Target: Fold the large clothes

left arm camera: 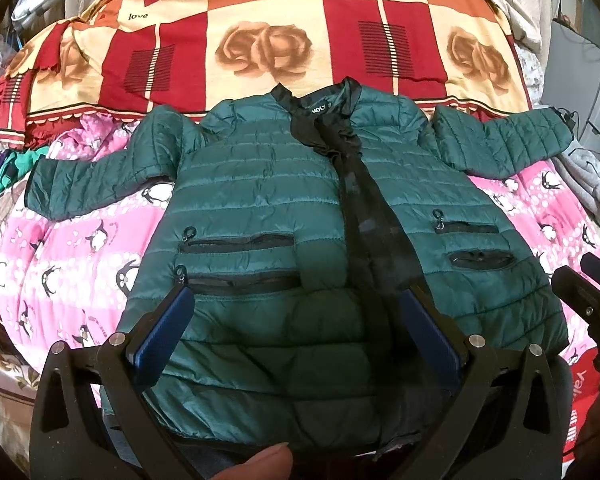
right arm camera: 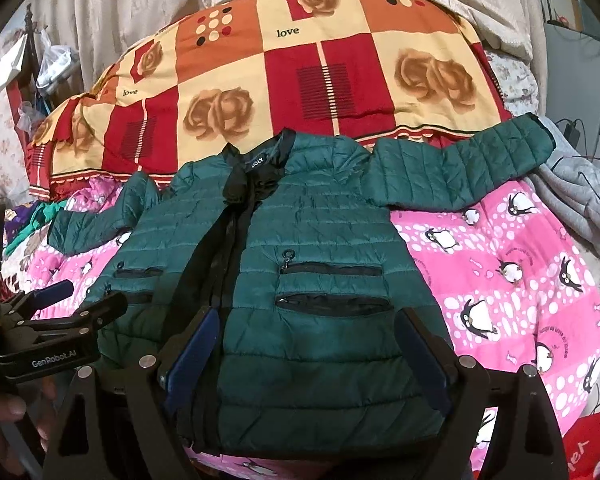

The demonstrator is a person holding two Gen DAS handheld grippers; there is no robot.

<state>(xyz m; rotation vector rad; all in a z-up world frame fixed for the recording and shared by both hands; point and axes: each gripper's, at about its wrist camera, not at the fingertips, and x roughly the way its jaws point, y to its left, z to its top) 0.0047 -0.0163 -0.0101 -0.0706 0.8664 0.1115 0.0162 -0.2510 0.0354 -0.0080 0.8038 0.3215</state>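
A dark green quilted jacket [left arm camera: 260, 184] [right arm camera: 324, 232] lies face up on the bed, its black front placket [left arm camera: 364, 216] running down the middle and both sleeves spread sideways. The left sleeve [left arm camera: 100, 176] points left and the right sleeve [right arm camera: 460, 160] reaches toward the far right. My left gripper [left arm camera: 296, 296] is open above the lower left half of the jacket, near the hem. Over the lower right half, my right gripper [right arm camera: 308, 316] also stands open. Neither holds any fabric. Each gripper shows at the edge of the other's view.
The jacket rests on a pink penguin blanket [left arm camera: 80, 240] [right arm camera: 500, 260]. Behind it lies a red and orange rose quilt [left arm camera: 260, 40] [right arm camera: 300, 72]. A grey garment [right arm camera: 580, 192] sits at the right edge, with cables beyond. A thumb [left arm camera: 260, 460] shows at the bottom.
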